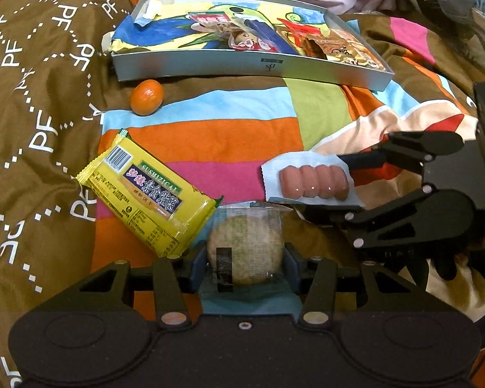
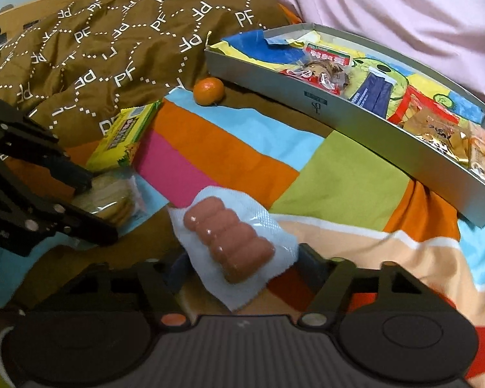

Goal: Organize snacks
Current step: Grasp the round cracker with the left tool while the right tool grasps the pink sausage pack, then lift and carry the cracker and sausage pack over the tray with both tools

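A bed carried everything, spread with a striped cover (image 1: 229, 135) in orange, pink, blue and green, and a brown quilt (image 1: 38, 64) printed with white letters bunched at the left of the frame. Directly on the cover lay a grey tray (image 1: 210, 71) of snack packets at upper centre, a small orange (image 1: 146, 97) just beside its near left corner, a yellow biscuit packet (image 1: 148, 190) at centre left, a clear-wrapped round cracker (image 1: 245, 252) at lower centre, and a sausage pack (image 1: 313, 182) at centre right.

A grey tray (image 1: 249, 68) on the bed holds several snack packets. Outside it lie a mandarin (image 1: 146, 97), a yellow biscuit pack (image 1: 150, 190), a wrapped round cracker (image 1: 245, 252) and a sausage pack (image 1: 313, 182).
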Demonstrator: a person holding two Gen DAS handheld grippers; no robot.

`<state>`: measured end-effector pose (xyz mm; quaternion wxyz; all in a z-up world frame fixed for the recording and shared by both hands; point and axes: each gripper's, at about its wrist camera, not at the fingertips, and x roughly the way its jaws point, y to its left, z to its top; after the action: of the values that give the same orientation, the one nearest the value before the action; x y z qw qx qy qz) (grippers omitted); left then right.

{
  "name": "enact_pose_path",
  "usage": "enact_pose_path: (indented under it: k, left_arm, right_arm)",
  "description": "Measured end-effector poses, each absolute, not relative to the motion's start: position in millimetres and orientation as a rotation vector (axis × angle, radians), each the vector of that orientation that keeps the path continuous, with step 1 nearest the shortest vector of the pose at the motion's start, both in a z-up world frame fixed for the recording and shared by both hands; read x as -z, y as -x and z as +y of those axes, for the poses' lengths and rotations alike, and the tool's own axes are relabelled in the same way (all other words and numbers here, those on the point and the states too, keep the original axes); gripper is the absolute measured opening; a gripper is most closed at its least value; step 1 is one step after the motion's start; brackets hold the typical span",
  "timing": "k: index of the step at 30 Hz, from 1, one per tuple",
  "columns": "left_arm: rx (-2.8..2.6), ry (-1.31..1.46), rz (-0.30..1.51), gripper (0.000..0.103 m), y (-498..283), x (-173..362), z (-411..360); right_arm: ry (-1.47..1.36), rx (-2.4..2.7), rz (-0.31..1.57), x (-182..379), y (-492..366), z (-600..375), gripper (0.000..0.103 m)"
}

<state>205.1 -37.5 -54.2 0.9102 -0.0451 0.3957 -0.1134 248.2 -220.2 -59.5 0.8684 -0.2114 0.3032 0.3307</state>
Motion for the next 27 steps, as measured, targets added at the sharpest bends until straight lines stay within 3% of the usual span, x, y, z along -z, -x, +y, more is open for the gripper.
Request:
enact_pose_path:
  k: [3,15,27]
  left_arm:
    - [0.23,0.107,0.818,0.051,-204,55,-36]
    - [0.233,0.13,0.818,0.051,-201,56,-34]
    - [0.223,0.142,0.825,0.051,-202,56,-34]
  right_arm:
    - [0.436,-0.678,0.646,58,-242,-218,0.07]
    - [0.397,-0.738,0.624,61,-252,-221,0.087]
    - [0.413,-0.706,0.63,62,-241,-208,0.067]
